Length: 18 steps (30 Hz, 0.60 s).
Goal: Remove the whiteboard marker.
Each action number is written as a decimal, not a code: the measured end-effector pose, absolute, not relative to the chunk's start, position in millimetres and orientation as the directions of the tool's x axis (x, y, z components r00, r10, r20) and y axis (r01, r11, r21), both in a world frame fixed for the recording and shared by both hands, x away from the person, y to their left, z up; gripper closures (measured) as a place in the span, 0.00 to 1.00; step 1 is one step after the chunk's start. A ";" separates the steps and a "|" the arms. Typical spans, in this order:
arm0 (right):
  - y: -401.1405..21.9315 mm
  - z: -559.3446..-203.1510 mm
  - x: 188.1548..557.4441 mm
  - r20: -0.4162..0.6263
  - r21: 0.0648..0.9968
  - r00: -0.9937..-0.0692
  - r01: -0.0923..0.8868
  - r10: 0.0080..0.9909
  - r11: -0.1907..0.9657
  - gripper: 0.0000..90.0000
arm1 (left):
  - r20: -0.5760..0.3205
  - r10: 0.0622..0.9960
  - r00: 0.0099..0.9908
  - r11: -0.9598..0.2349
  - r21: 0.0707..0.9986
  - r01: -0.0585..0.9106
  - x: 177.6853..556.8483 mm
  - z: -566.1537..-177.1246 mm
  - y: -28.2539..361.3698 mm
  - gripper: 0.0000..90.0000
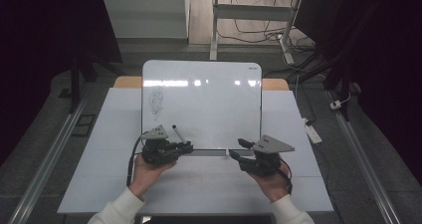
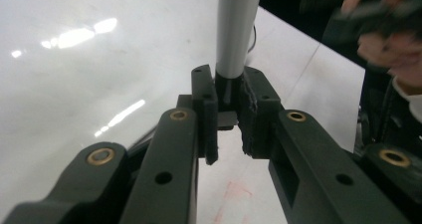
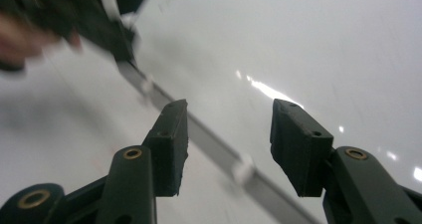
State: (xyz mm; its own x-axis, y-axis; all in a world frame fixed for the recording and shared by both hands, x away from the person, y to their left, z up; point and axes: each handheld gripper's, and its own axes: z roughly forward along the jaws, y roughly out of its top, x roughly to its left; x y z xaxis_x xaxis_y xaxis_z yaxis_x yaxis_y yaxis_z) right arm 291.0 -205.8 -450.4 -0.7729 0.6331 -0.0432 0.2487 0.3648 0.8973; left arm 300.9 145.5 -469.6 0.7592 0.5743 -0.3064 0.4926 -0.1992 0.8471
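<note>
A whiteboard [image 1: 201, 104] lies flat on the white table [image 1: 99, 174], its near edge just in front of both grippers, and a dark scribble [image 1: 156, 102] sits near its left side. There are no containers on the table. The left gripper [image 1: 185, 147] is clamped on a marker [image 1: 176, 133]: in the left gripper view the grey barrel [image 2: 238, 25] rises straight up from between the two black jaws, which press on its dark lower end, with the glossy board surface behind it. In the high view the marker slants up and away from the jaws over the board's lower left part. The left hand [image 1: 144, 171] wraps the gripper body from below, the forearm in a white sleeve [image 1: 117, 209] coming in from the bottom edge, and the gripper points to the right along the board's near edge. The right gripper [image 1: 239, 149] stands with its jaws apart and nothing between them; in the right gripper view they frame the board's metal-edged rim [image 3: 209, 142]. The right hand [image 1: 271, 179] holds it low at the board's near right corner, pointing left towards the other gripper.
</note>
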 end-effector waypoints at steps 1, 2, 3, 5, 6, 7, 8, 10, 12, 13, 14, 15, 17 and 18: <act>-214.1 -455.2 290.5 -0.044 0.892 -0.769 0.257 0.637 0.371 0.53 | -0.303 0.577 0.758 -0.195 0.850 0.489 300.8 -468.1 148.8 0.86; -229.8 -462.2 288.7 -0.046 0.886 -0.758 0.270 0.651 0.378 0.52 | -0.300 0.582 0.756 -0.190 0.854 0.485 300.7 -466.5 152.0 0.86; -237.6 -464.3 287.8 -0.047 0.884 -0.752 0.275 0.658 0.377 0.51 | -0.300 0.583 0.755 -0.185 0.856 0.483 300.8 -464.7 155.4 0.86; -252.5 -466.7 285.6 -0.057 0.885 -0.738 0.274 0.672 0.376 0.50 | -0.303 0.586 0.752 -0.167 0.862 0.478 300.7 -460.8 161.6 0.86; -252.5 -466.7 285.6 -0.057 0.885 -0.738 0.274 0.672 0.376 0.50 | -0.303 0.586 0.752 -0.162 0.865 0.475 300.8 -458.6 164.8 0.86; -265.5 -468.3 283.1 -0.049 0.890 -0.731 0.277 0.681 0.361 0.49 | -0.302 0.585 0.753 -0.157 0.868 0.471 300.7 -456.2 168.1 0.86; -270.6 -469.2 282.0 -0.054 0.892 -0.728 0.272 0.683 0.361 0.47 | -0.295 0.587 0.754 -0.155 0.873 0.462 300.5 -453.4 171.6 0.86; -274.5 -470.2 280.7 -0.070 0.890 -0.724 0.265 0.686 0.371 0.46 | -0.283 0.593 0.754 -0.147 0.883 0.447 299.6 -448.1 178.7 0.86; -280.1 -473.2 278.9 -0.093 0.883 -0.712 0.263 0.696 0.388 0.46 | -0.277 0.602 0.748 -0.130 0.891 0.435 298.6 -443.8 185.9 0.86; -282.5 -475.0 278.9 -0.098 0.882 -0.706 0.265 0.701 0.391 0.45 | -0.273 0.608 0.746 -0.124 0.895 0.429 298.1 -441.8 189.3 0.86; -284.4 -477.0 278.8 -0.096 0.880 -0.699 0.273 0.709 0.388 0.46 | -0.270 0.614 0.742 -0.116 0.899 0.423 297.4 -440.0 192.4 0.86; -286.1 -479.0 279.2 -0.094 0.879 -0.695 0.278 0.713 0.387 0.46 | -0.265 0.621 0.738 -0.107 0.903 0.415 296.8 -438.2 195.1 0.86; -288.2 -482.2 280.4 -0.085 0.876 -0.688 0.293 0.721 0.383 0.46 | -0.264 0.631 0.730 -0.087 0.911 0.404 295.9 -434.9 200.3 0.86; -288.6 -483.3 280.8 -0.084 0.873 -0.683 0.300 0.726 0.384 0.46 | -0.260 0.637 0.726 -0.078 0.915 0.397 296.0 -433.4 202.9 0.86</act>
State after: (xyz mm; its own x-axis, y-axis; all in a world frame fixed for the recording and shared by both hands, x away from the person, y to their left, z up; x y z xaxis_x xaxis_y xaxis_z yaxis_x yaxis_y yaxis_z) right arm 280.8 -288.6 -483.3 -0.6830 0.7255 -0.0843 0.3001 0.3840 0.8732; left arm 296.0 202.9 -433.4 0.7258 0.6368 -0.2603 0.3966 -0.0782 0.9146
